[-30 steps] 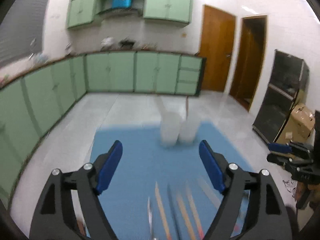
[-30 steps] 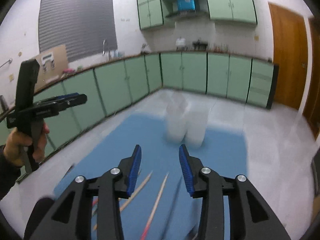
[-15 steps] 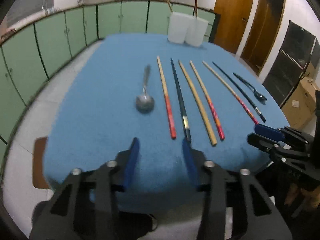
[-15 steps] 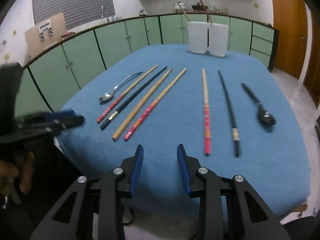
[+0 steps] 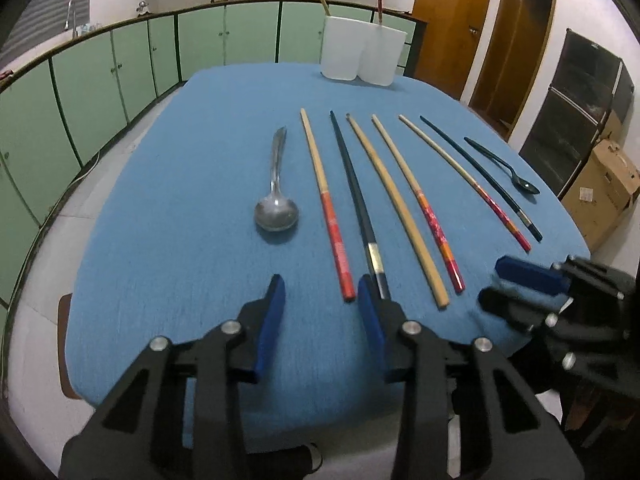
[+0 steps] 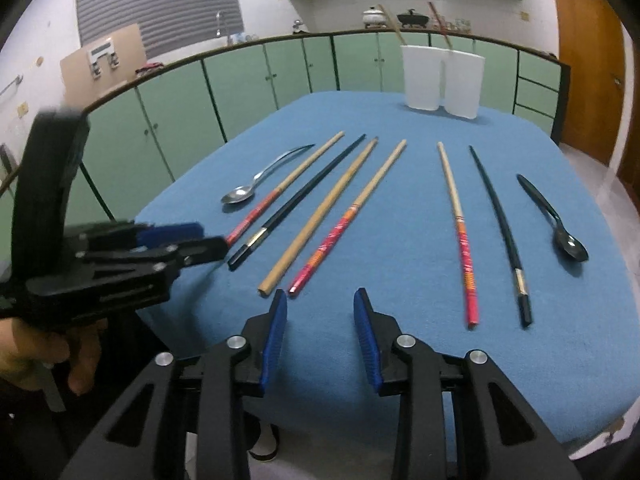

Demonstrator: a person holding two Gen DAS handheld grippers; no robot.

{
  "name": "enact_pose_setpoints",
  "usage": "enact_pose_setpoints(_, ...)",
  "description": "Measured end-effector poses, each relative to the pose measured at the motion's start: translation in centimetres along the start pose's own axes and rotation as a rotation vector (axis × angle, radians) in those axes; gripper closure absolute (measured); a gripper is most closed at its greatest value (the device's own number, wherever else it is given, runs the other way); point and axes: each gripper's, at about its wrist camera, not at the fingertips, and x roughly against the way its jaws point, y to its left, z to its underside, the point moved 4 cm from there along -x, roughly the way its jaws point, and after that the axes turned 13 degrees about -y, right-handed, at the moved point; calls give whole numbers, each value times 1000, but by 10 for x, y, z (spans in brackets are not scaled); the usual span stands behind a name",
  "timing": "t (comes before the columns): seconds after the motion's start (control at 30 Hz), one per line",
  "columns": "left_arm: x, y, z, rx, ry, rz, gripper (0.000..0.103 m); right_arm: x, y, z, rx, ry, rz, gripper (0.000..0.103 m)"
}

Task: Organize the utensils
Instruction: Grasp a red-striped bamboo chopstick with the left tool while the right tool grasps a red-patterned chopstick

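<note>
While most utensils lie untouched | six chopsticks [image 5: 364, 208], metal spoon [image 5: 276, 200], black spoon [image 6: 560, 224] across cloth [image 5: 180, 208] | far cups [image 5: 362, 54] hold seemingly two sticks | left gripper [image 5: 320, 300], right gripper [image 6: 320, 312] part-open, empty

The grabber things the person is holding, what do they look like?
Both look alike. The left gripper and right gripper have black plastic frames with cut-out holes, round silver bolts at the joints, and two flat blue ribbed pads as fingertips. Seen from the side, the left one has a black pistol-style handle. No cables or markings show.
</note>
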Motion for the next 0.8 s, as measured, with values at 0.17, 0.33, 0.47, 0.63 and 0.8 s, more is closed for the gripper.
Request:
enact_pose_setpoints(0.17, -6, 6, -3, 35, -4, 15, 95, -11, 2, 0, 6, 1, -8, 70)
enact_pose_setpoints(0.33, -4, 4, -2, 44, -13, 39, 98, -4, -29, -1, -39, -1, 75, 76)
enact_pose_setpoints(0.47, -2, 0, 1, 36, -13, 38, 98, -1, -35, -3, -46, -6, 77, 75)
enact_pose_setpoints(0.63, -5, -1, 1, 35, -12, 25, 96, -6, -34, -1, -40, -17, 76, 74)
enact_pose_setpoints(0.8, -6, -4, 2, 34, -25, 21, 98, -5, -29, 4, -5, -37, 86, 84)
